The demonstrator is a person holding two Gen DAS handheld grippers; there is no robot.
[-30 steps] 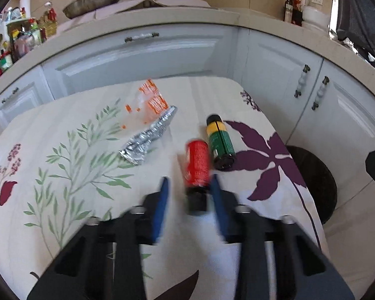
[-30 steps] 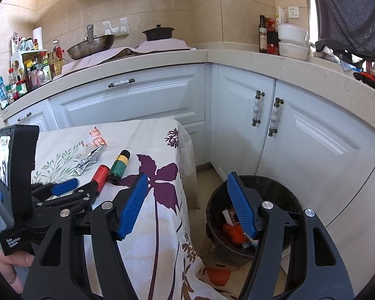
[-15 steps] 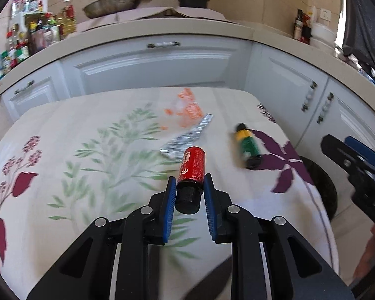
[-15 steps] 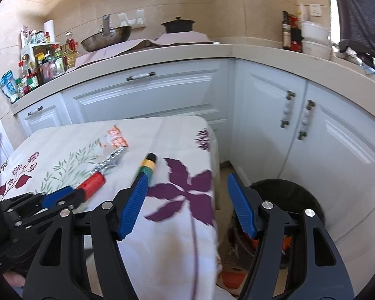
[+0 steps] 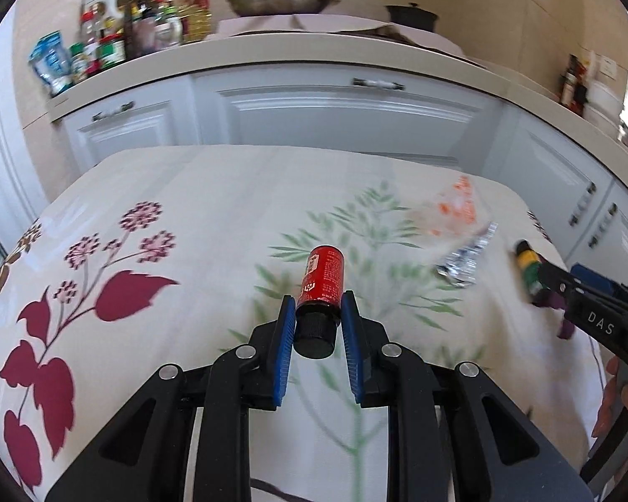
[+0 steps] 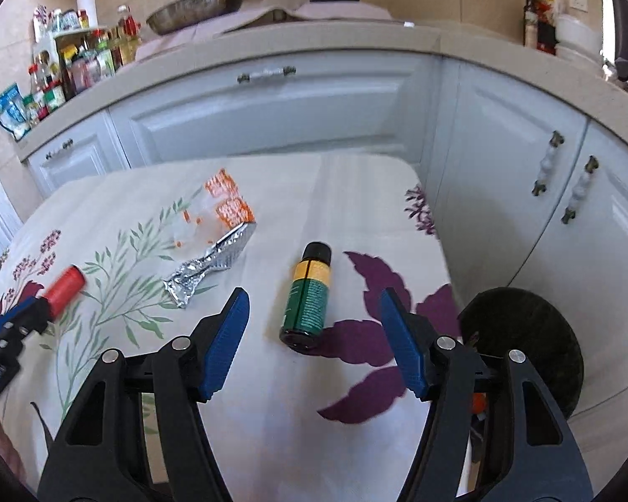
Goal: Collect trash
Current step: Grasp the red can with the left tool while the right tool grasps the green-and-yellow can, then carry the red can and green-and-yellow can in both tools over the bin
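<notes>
The left hand-held gripper (image 5: pixel 316 326) clamped a small red bottle (image 5: pixel 321 282) by its black cap above the floral-clothed bench (image 5: pixel 213 209); crumpled silver foil (image 5: pixel 467 256) lay nearby.

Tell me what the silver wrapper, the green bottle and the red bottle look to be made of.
Silver wrapper: likely metallised foil, shiny, sharply creased.
Green bottle: body hidden under a matte printed label, black cap likely plastic; glass or plastic, cannot tell.
Red bottle: glossy red printed sleeve, ribbed black cap, probably plastic.
</notes>
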